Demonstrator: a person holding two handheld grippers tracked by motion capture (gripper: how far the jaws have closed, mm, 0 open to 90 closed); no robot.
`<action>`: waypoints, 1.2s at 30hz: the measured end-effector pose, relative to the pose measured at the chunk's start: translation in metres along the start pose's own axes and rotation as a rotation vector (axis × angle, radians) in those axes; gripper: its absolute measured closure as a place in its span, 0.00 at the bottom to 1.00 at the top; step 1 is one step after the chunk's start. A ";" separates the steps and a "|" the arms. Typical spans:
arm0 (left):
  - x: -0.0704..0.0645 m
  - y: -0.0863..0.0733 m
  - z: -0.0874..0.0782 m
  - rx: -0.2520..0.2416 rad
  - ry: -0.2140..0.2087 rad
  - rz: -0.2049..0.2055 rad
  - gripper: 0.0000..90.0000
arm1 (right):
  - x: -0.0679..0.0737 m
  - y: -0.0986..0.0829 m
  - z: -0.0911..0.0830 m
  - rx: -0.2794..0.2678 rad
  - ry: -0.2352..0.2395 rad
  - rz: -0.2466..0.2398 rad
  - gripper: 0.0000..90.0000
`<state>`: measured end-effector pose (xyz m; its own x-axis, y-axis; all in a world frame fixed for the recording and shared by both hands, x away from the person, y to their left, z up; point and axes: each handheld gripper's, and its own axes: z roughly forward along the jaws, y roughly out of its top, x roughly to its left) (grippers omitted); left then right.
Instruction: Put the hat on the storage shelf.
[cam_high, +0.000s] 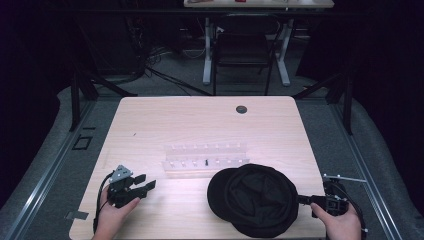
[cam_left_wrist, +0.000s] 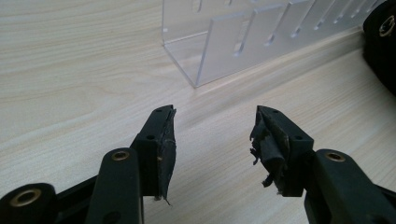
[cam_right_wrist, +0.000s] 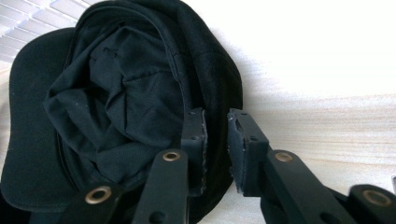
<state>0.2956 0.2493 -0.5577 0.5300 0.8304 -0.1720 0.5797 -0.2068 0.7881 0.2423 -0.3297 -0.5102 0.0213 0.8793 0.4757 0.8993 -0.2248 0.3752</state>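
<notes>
The cap (cam_high: 255, 200) lies upside down on the tabletop (cam_high: 200, 125), near the front edge, right of centre, its hollow facing up. The right gripper (cam_high: 306, 199) meets the cap at its right rim; in the right gripper view its jaws stand either side of the rim fabric, narrowly parted, pinching the edge. The left gripper (cam_high: 147, 183) rests at the front left, jaws spread, nothing between them. A clear rack (cam_high: 205, 159) stands just behind the cap, near the tabletop's middle.
</notes>
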 end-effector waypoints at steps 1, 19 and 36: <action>0.000 0.000 0.000 0.001 0.000 0.001 0.54 | 0.000 0.000 0.001 0.006 0.000 0.001 0.87; -0.003 0.000 0.001 0.003 0.002 0.010 0.54 | -0.001 0.014 0.020 0.134 -0.017 -0.004 0.89; -0.003 0.000 0.002 0.002 0.007 0.003 0.54 | 0.003 0.031 0.010 0.241 0.052 0.020 0.98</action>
<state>0.2951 0.2454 -0.5583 0.5273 0.8334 -0.1655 0.5794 -0.2102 0.7874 0.2744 -0.3300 -0.5053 0.0236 0.8515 0.5239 0.9772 -0.1302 0.1676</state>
